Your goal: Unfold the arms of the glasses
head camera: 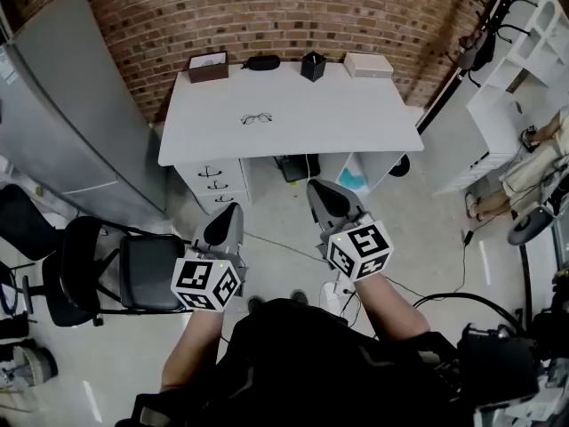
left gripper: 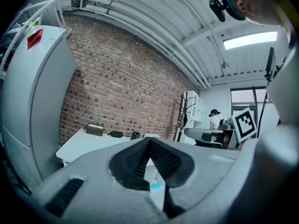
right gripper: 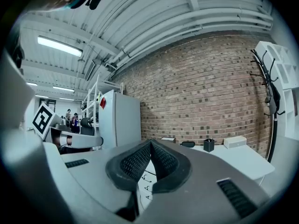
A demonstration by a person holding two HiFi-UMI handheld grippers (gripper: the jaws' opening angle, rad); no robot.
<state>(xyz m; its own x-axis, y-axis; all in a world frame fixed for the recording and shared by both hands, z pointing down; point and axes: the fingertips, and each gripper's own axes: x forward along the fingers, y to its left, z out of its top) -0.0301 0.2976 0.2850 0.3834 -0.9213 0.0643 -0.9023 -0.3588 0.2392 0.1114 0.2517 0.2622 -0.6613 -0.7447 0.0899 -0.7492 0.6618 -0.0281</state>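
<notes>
- Your left claw (left gripper: 148, 140) is shut tight, pad on pad, with nothing in it. The left gripper view shows this best.
- Your right claw (right gripper: 150, 142) is shut the same way and holds nothing. The right gripper view shows that.
- Only the head view shows the glasses (head camera: 256, 118). They lie on the white surface (head camera: 356, 123), a little left of its middle, well apart from both claws. They look too small to tell if the arms are folded.
- The head view also shows you standing back from the surface. Both claws are over the floor (head camera: 284, 212), and a black chair (head camera: 149, 272) is on your left.
- The left gripper view shows the marker cube (left gripper: 244, 122) on your right claw and a person (left gripper: 214, 119) far off in the room.
- The right gripper view shows the marker cube (right gripper: 42, 119) on your left claw and a tall grey cabinet (right gripper: 119, 120) beside the surface.
- Four things stand in a row at the back of the surface, by the brick wall (head camera: 293, 12). They are a brown box (head camera: 207, 66), a black case (head camera: 261, 61), a black cup (head camera: 312, 65) and a white box (head camera: 368, 64).
- The black case and the white box look closed. You cannot tell what is in the brown box or the black cup.
</notes>
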